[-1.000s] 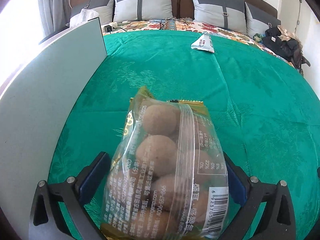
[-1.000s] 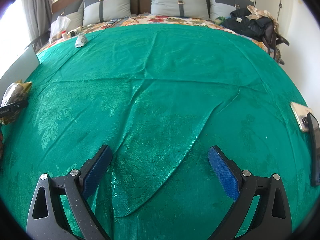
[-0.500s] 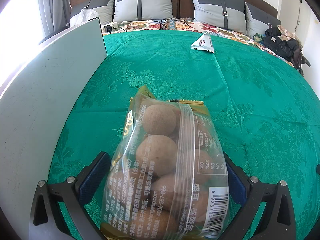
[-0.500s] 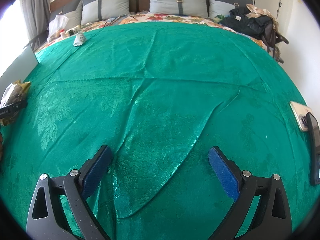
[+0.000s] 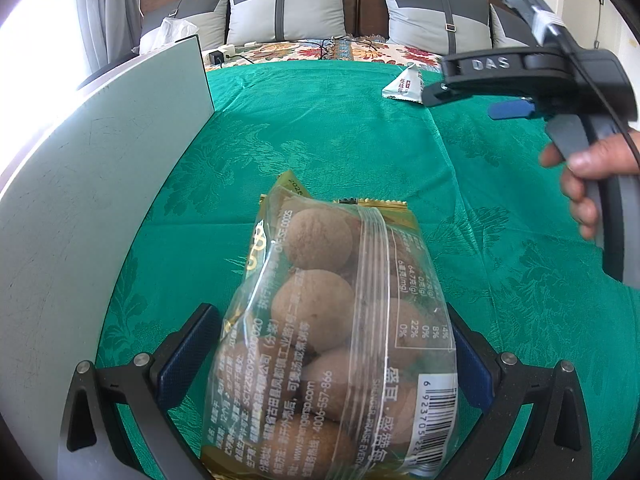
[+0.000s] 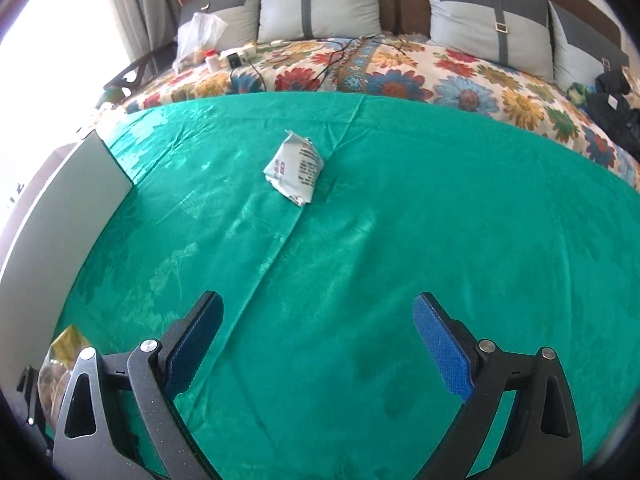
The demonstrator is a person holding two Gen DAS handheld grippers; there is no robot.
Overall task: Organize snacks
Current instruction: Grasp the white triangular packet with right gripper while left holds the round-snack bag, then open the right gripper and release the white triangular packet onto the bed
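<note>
Right gripper (image 6: 318, 344) now nearer white packet (image 6: 295, 171)

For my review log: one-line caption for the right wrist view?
Open right gripper faces a white snack packet lying on the green bedspread.

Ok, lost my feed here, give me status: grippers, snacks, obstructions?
Left gripper shut on bag of round snacks. Right gripper open, empty. White packet lies ahead on green cloth. Nothing between.

Green bedspread (image 6: 360, 260), grey pillows (image 6: 320, 4) by headboard, white board (image 5: 100, 180) left.
</note>
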